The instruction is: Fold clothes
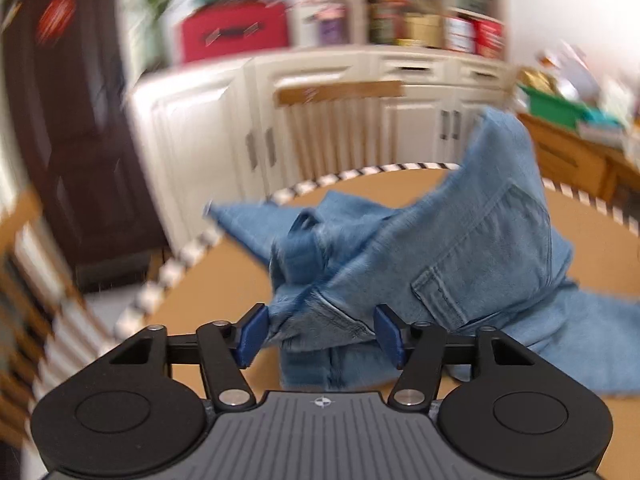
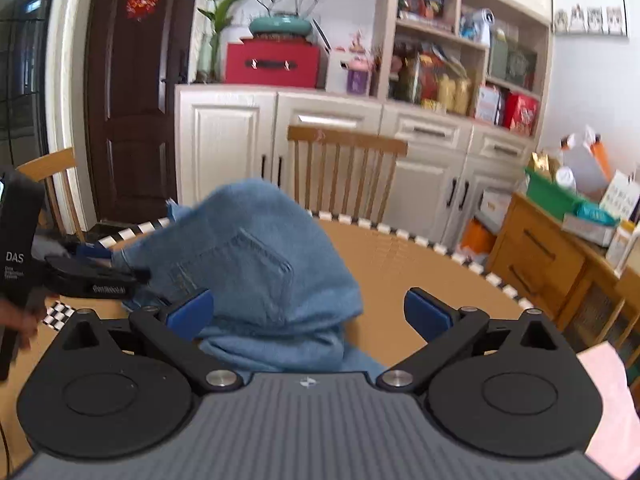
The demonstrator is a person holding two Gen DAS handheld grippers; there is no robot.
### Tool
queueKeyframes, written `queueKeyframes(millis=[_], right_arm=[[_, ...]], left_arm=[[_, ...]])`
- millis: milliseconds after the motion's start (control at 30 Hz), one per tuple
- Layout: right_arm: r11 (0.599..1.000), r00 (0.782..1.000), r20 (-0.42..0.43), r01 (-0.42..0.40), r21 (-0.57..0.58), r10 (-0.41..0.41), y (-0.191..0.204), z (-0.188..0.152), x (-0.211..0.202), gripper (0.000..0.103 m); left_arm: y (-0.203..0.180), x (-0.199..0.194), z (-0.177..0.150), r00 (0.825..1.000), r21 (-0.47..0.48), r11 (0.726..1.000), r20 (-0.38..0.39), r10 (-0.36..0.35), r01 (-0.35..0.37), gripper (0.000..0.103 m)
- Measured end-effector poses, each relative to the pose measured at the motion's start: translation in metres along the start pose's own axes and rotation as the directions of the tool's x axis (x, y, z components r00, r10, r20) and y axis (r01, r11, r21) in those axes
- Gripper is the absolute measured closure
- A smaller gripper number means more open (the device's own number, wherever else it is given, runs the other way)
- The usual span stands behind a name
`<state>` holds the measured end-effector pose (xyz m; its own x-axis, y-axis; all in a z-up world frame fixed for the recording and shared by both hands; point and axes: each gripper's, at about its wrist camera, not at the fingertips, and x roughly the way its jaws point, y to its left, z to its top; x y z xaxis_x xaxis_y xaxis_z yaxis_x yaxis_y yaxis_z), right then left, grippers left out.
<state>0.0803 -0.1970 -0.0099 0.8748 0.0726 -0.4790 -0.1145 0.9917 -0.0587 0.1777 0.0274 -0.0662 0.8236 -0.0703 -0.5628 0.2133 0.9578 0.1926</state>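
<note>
The round tan table (image 2: 420, 264) with its checked rim fills the middle of both views, and on it lies a pair of blue denim jeans (image 1: 472, 248), bunched and peaked rather than flat: in the left view one part stands up toward the upper right of the frame, another trails to the left over the table's edge.

Denim like this I judge heavy for cloth, limp but thick at the seams, and not slippery. The waistband or a hem seam looks the surest place to grip; the loose middle would only sag.

My left tongs (image 1: 320, 334) stand partly spread, with a fold of the jeans lying between the blue pads; whether they pinch it I cannot tell, and the view is blurred. My right tongs (image 2: 308, 312) stand wide apart, grasping nothing, the denim heaped just before them in the lower middle of the frame.

A wooden chair (image 2: 348, 168) stands behind the table, white cabinets (image 2: 228, 140) beyond it. At the lower right edge of the right view lies something pink (image 2: 612, 400). Nothing on the table blocks the jeans.
</note>
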Motion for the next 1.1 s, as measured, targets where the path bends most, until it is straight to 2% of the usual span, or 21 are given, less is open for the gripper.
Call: queueKeyframes(millis=[33, 67, 100, 167, 233, 300, 333, 400, 500, 567, 600, 633, 667, 767, 800, 833, 900, 933, 967, 1033, 1100], right_arm=[[1.0, 1.0, -0.014, -0.002, 0.011, 0.002, -0.005, -0.002, 0.002, 0.001], [1.0, 1.0, -0.027, -0.004, 0.023, 0.004, -0.009, -0.005, 0.004, 0.001], [0.999, 0.999, -0.041, -0.006, 0.035, 0.007, -0.014, -0.007, 0.006, 0.001], [0.998, 0.998, -0.061, -0.013, 0.065, 0.017, -0.022, -0.011, 0.009, 0.001], [0.997, 0.997, -0.072, -0.018, 0.081, 0.024, -0.027, -0.014, 0.011, 0.001], [0.996, 0.997, -0.08, -0.016, 0.084, 0.023, -0.03, -0.015, 0.01, 0.001], [0.996, 0.996, -0.081, -0.017, 0.083, 0.024, -0.031, -0.015, 0.01, 0.001], [0.997, 0.996, -0.081, -0.016, 0.08, 0.022, -0.034, -0.012, 0.009, 0.001], [0.996, 0.996, -0.082, -0.024, 0.083, 0.031, -0.036, -0.012, 0.008, 0.001], [0.995, 0.995, -0.089, -0.038, 0.092, 0.046, -0.038, -0.011, 0.009, 0.001], [0.994, 0.994, -0.092, -0.045, 0.096, 0.054, -0.038, -0.011, 0.008, 0.001], [0.994, 0.994, -0.096, -0.051, 0.099, 0.061, -0.038, -0.011, 0.009, 0.001], [0.993, 0.993, -0.099, -0.057, 0.098, 0.067, -0.039, -0.011, 0.009, 0.001], [0.993, 0.991, -0.1, -0.076, 0.089, 0.085, -0.036, -0.011, 0.003, 0.001], [0.993, 0.991, -0.098, -0.081, 0.085, 0.089, -0.035, -0.011, 0.001, 0.001], [0.993, 0.991, -0.099, -0.086, 0.079, 0.094, -0.033, -0.012, -0.001, 0.001], [0.994, 0.99, -0.105, -0.091, 0.067, 0.098, -0.03, -0.015, -0.005, 0.001], [0.994, 0.989, -0.106, -0.093, 0.062, 0.099, -0.029, -0.016, -0.007, 0.001], [0.994, 0.989, -0.106, -0.097, 0.06, 0.103, -0.029, -0.017, -0.01, 0.001], [0.993, 0.988, -0.106, -0.103, 0.057, 0.109, -0.028, -0.019, -0.014, 0.001], [0.992, 0.988, -0.105, -0.105, 0.066, 0.111, -0.03, -0.023, -0.018, 0.001]], left_arm=[[-0.006, 0.003, 0.001, 1.0, 0.096, 0.995, 0.026, -0.001, -0.002, 0.025], [-0.013, 0.006, 0.002, 0.999, 0.194, 0.981, 0.048, -0.012, 0.002, 0.014], [-0.02, 0.008, 0.003, 0.998, 0.286, 0.958, 0.063, -0.029, 0.01, 0.011], [-0.031, 0.012, 0.004, 0.995, 0.447, 0.895, 0.085, -0.058, 0.014, 0.011], [-0.037, 0.016, 0.007, 0.994, 0.55, 0.835, 0.083, -0.066, 0.009, 0.021], [-0.038, 0.018, 0.012, 0.996, 0.601, 0.799, 0.078, -0.053, -0.004, 0.031], [-0.035, 0.017, 0.014, 0.996, 0.607, 0.795, 0.075, -0.054, -0.002, 0.033], [-0.028, 0.015, 0.019, 0.995, 0.589, 0.808, 0.066, -0.074, 0.021, 0.038], [-0.022, 0.01, 0.021, 0.992, 0.598, 0.802, 0.095, -0.079, 0.007, 0.044], [-0.028, 0.008, 0.02, 0.992, 0.645, 0.764, 0.114, -0.063, -0.026, 0.042], [-0.034, 0.009, 0.018, 0.993, 0.68, 0.733, 0.09, -0.078, -0.004, 0.031], [-0.039, 0.009, 0.014, 0.994, 0.728, 0.685, 0.052, -0.099, 0.03, 0.022], [-0.044, 0.009, 0.008, 0.993, 0.781, 0.621, 0.008, -0.118, 0.067, 0.004], [-0.055, 0.009, -0.011, 0.988, 0.903, 0.415, -0.052, -0.147, 0.11, 0.003], [-0.056, 0.008, -0.012, 0.984, 0.916, 0.379, -0.079, -0.157, 0.134, 0.008], [-0.055, 0.008, -0.009, 0.976, 0.908, 0.374, -0.129, -0.176, 0.188, 0.015], [-0.05, 0.009, 0.006, 0.945, 0.858, 0.407, -0.24, -0.223, 0.314, 0.058], [-0.049, 0.009, 0.014, 0.934, 0.837, 0.421, -0.274, -0.23, 0.349, 0.068], [-0.048, 0.007, 0.018, 0.937, 0.836, 0.428, -0.27, -0.224, 0.343, 0.077], [-0.047, 0.004, 0.026, 0.944, 0.839, 0.438, -0.252, -0.212, 0.322, 0.07], [-0.046, 0.005, 0.022, 0.965, 0.883, 0.404, -0.172, -0.196, 0.239, 0.04]])
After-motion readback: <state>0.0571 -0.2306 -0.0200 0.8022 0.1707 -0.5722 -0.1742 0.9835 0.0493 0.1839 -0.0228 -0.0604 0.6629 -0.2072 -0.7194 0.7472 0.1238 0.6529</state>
